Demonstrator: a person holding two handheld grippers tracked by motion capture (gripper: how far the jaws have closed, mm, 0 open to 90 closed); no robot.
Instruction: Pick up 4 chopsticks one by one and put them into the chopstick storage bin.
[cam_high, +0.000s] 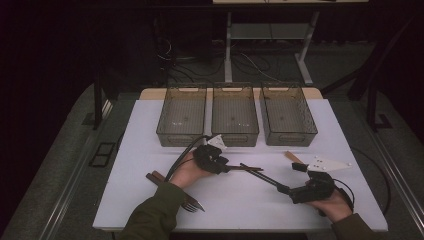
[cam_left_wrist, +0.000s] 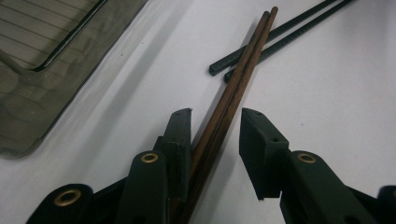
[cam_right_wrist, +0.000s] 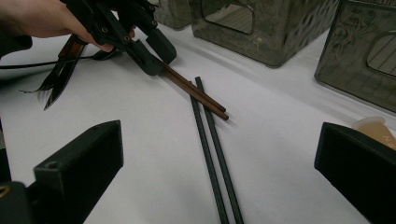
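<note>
Left gripper view: brown chopsticks (cam_left_wrist: 219, 116), two, lie between your left gripper (cam_left_wrist: 215, 135) fingers, long axis running away along them toward table centre; fingers part-open, not yet clamped. Tips cross black chopsticks (cam_left_wrist: 280, 37), two. Right gripper (cam_right_wrist: 217, 172) fingers wide, empty, black pair just ahead. Your left hand nearer brown pair. Three bins (cam_high: 182, 115) far side, white table (cam_high: 150, 130).

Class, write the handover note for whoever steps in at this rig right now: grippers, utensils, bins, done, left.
Left gripper: jaws open around the brown chopsticks, not clamped.
Right gripper: open, empty, facing the black chopsticks.
Brown pair's tips cross over the black pair on the white table. Fork lies under the left forearm.
Three bins at the back look empty.
Done: nothing binned. Left: probably sort utensils into bins.
</note>
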